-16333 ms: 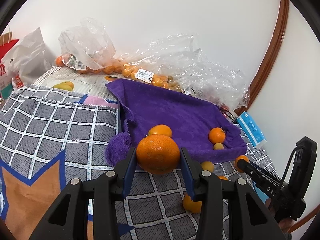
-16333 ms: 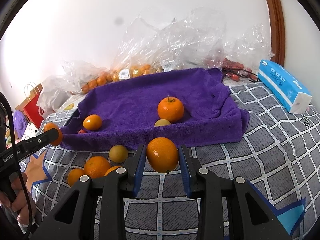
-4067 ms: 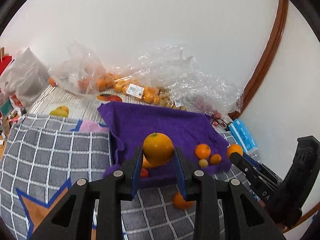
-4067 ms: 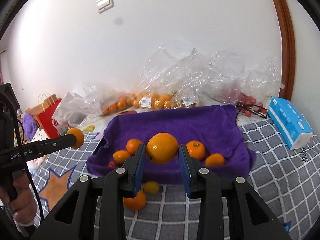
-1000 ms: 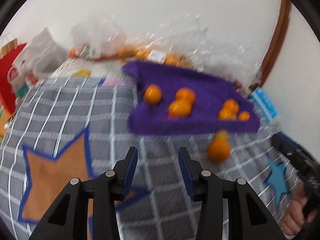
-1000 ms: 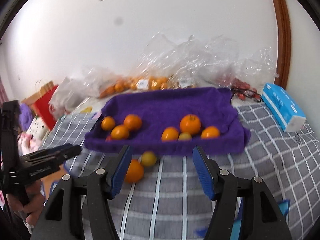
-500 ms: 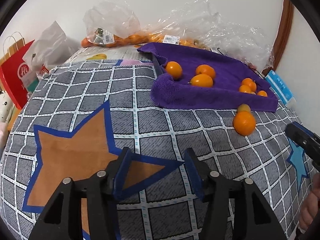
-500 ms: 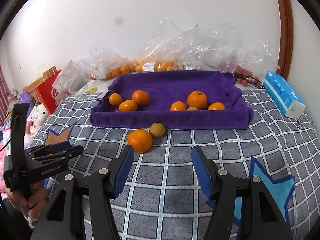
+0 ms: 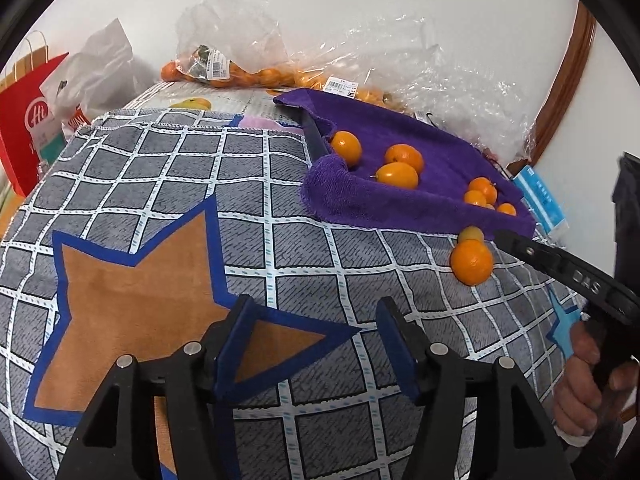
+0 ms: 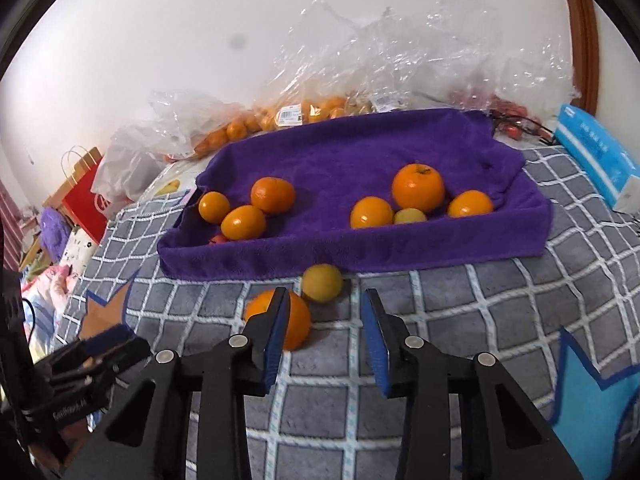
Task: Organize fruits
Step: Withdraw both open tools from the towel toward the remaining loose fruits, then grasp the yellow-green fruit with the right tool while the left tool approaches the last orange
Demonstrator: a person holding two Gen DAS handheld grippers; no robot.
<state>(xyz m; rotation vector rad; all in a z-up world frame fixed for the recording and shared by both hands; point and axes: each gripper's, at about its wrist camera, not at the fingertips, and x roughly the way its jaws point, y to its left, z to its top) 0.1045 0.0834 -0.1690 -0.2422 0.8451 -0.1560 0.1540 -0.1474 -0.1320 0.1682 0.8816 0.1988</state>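
On the purple towel (image 10: pixel 360 168), seven oranges; beside it, two more; both tongs empty, left (image 9: pixel 316 344) widening, right (image 10: pixel 326 328) narrowing.

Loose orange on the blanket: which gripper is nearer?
Right. The right gripper sits just over the loose orange, jaws closing, nothing between them. The left gripper hangs well off to its side, jaws opening, empty.

Two grippers are in view, the left gripper (image 9: pixel 316 340) and the right gripper (image 10: pixel 324 320). One purple towel (image 10: pixel 360 160) holds six orange fruits (image 10: pixel 418 186), one small yellowish fruit (image 10: pixel 410 216) and one small red fruit (image 10: pixel 218 239) half hidden by its edge. Two fruits lie off it on the checked blanket (image 10: pixel 480 320): one orange (image 10: pixel 298 320) and one yellow fruit (image 10: pixel 322 282). One blue tissue pack (image 10: pixel 596 156) and one red paper bag (image 10: pixel 86 196) show; the bagged fruits behind are too many to count.
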